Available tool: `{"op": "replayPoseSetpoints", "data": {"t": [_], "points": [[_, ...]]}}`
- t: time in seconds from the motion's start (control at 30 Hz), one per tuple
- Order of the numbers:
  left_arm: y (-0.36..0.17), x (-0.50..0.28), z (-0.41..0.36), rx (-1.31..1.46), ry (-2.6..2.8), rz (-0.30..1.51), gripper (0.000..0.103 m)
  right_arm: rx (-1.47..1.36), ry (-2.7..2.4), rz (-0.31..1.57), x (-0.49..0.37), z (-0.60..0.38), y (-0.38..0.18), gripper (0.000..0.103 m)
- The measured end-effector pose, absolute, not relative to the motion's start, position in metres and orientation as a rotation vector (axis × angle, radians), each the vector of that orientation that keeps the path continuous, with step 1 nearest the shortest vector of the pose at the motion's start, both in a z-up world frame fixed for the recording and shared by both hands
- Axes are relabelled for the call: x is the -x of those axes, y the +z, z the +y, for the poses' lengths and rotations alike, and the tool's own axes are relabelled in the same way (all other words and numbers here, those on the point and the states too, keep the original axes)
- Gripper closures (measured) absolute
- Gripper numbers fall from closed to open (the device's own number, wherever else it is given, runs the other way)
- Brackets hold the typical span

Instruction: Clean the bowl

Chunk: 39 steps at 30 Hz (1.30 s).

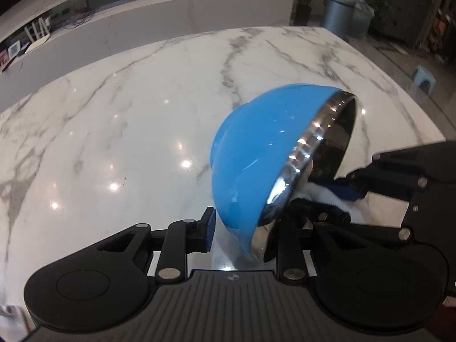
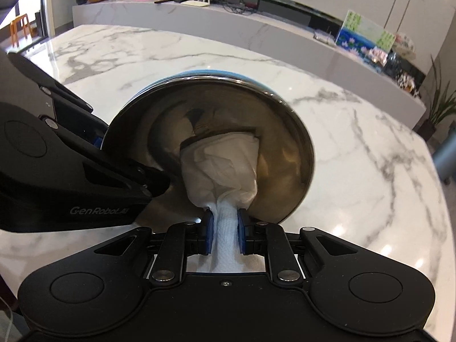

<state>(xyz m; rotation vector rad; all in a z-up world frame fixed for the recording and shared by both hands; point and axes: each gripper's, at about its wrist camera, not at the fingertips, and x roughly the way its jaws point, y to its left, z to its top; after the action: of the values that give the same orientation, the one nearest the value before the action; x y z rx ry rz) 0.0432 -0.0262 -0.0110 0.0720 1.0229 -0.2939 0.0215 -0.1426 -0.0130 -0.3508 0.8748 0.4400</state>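
At nine o'clock in the right wrist view, the left gripper [image 2: 99, 142] grasps the rim of the bowl [image 2: 216, 108] between its jaws, holding it tipped on edge over the marble worktop [image 2: 356, 156]. At six o'clock the right gripper [image 2: 225, 233] has its jaws clenched on a white cloth [image 2: 222, 165], whose bunched end presses inside the bowl, directly ahead at twelve o'clock.

Bowl [image 1: 256, 142]: bright blue outside, mirror-steel rim and inside. Cloth [image 2: 222, 165]: plain white, waffle weave. Table [image 1: 128, 114]: white marble, grey veins. Right gripper [image 2: 225, 230] black, blue pads [image 2: 209, 229], at 6 o'clock.
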Motion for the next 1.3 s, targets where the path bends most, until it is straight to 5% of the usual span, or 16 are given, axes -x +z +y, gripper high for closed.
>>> {"op": "replayPoseSetpoints", "data": {"t": [0.23, 0.37, 0.93, 1.3], "points": [[-0.014, -0.047, -0.026, -0.016, -0.293, 1.006, 0.074, 0.254, 0.451, 0.919, -0.021, -0.145, -0.012, 0.088], [-0.014, -0.048, -0.027, -0.015, -0.31, 1.008, 0.085, 0.245, 0.455, 0.923, -0.019, -0.146, -0.011, 0.088], [-0.009, -0.046, -0.031, -0.104, -0.318, 1.043, 0.084, 0.476, 0.401, 0.813, -0.008, -0.131, -0.017, 0.089], [-0.011, -0.046, -0.031, -0.078, -0.309, 1.021, 0.083, 0.336, 0.437, 0.886, -0.01, -0.131, -0.018, 0.089]]}}
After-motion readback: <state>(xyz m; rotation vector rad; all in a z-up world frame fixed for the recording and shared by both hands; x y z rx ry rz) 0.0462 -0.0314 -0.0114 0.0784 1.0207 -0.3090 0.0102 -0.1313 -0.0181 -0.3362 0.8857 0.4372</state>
